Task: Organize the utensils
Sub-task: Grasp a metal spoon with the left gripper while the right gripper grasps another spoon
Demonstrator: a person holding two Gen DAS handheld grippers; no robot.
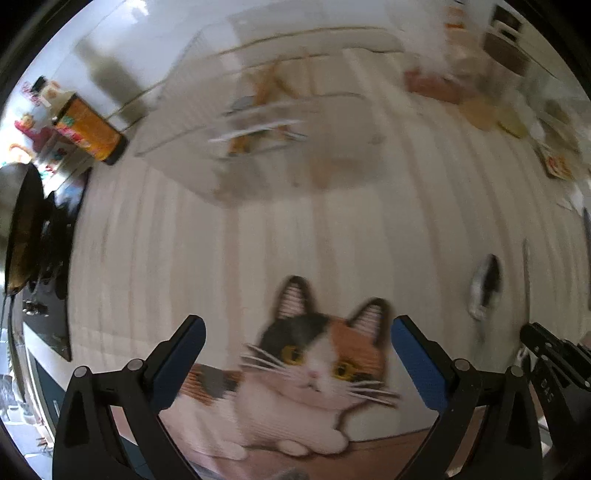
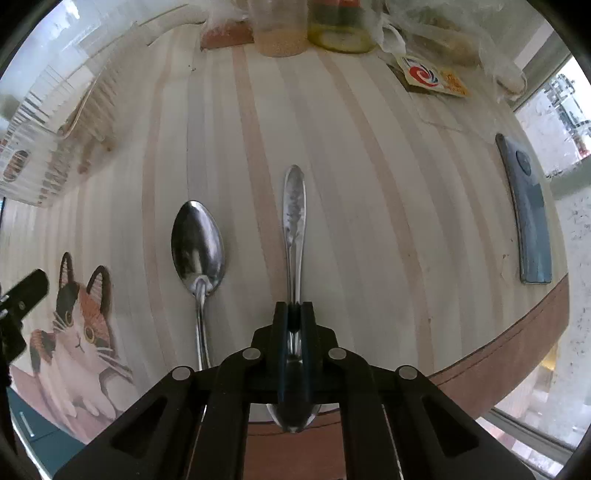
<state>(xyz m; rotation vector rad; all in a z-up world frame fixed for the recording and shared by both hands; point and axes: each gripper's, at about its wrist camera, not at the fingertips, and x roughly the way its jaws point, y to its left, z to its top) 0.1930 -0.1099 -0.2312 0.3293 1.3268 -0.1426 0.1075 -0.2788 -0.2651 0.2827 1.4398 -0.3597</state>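
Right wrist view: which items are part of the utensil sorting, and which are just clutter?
Job items:
- held spoon, clamped in the right gripper
- second spoon, lying loose to its left
- clear rack, far left, blurred

Lying about:
- jars at the far edge
- snack packet
- grey bar
- cat picture on the table mat

Your right gripper (image 2: 294,314) is clamped on a metal utensil (image 2: 294,214), handle pointing far, its other end sticking out near beneath the jaws. A spoon (image 2: 198,243) lies just left of it, bowl far, on the striped table mat (image 2: 369,206). Cat print (image 2: 83,332) near left, left gripper (image 2: 22,299) at left edge. Grey remote-like slab (image 2: 526,210) right. Jars (image 2: 280,27) far.
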